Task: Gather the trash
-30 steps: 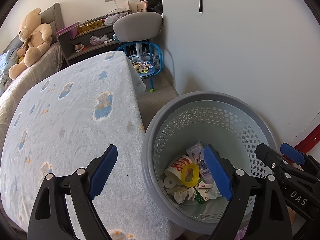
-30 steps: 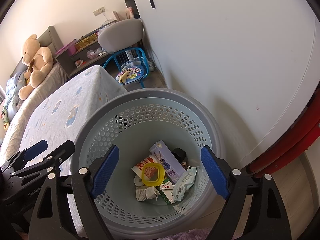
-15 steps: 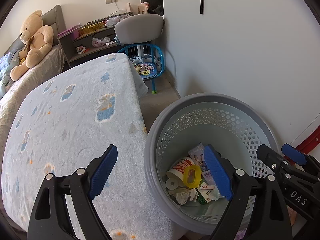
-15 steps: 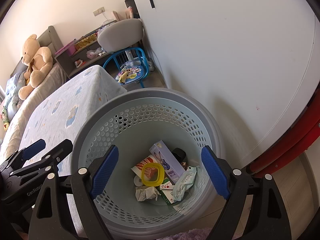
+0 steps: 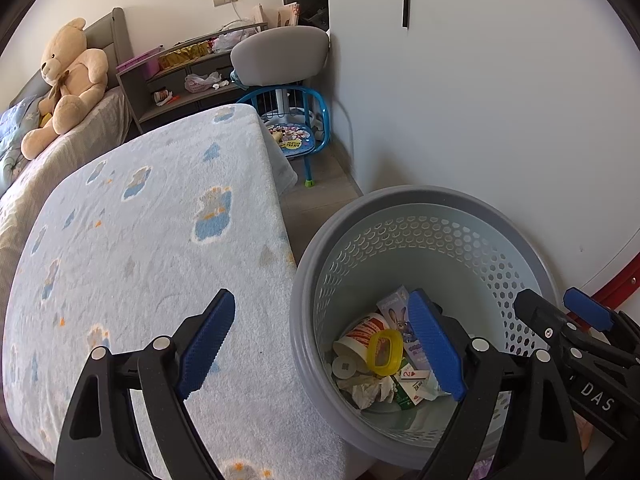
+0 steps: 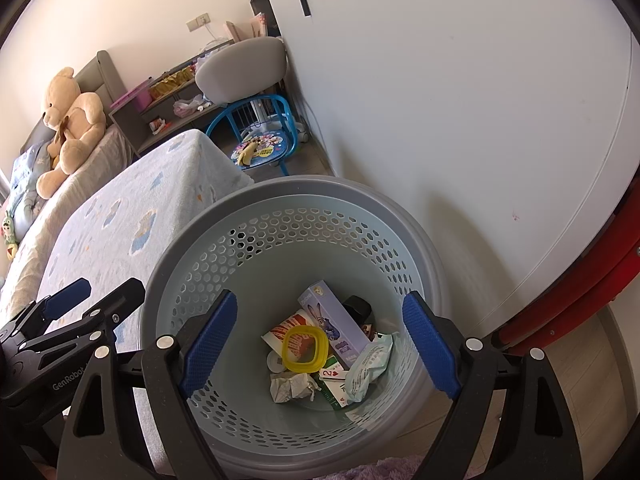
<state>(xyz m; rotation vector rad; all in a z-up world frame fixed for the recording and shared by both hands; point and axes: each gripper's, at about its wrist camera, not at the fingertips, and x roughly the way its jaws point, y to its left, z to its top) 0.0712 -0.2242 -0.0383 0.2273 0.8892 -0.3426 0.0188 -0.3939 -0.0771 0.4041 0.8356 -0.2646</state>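
A grey perforated basket [image 6: 280, 188] [image 5: 304, 280] stands on the floor beside the bed. In it lie a yellow ring lid [image 6: 305, 350] [image 5: 385, 352], a purple carton with a rabbit picture [image 6: 334, 326] [image 5: 400, 318], a red-and-white cup [image 5: 360, 334], crumpled paper [image 6: 290, 386], a playing card [image 6: 332, 374] and a pale green wrapper [image 6: 370, 364]. My right gripper [image 6: 318, 346] hangs open above the basket's mouth, holding nothing. My left gripper [image 5: 320, 344] is open too, straddling the basket rim and the bed's edge, empty.
A bed with a pale blue patterned blanket [image 5: 140, 232] fills the left. A teddy bear [image 5: 68, 80] sits at its head. A blue child's chair [image 5: 296, 136], a grey seat [image 5: 280, 56] and a shelf unit [image 5: 184, 80] stand behind. A white wall [image 6: 460, 100] is close on the right.
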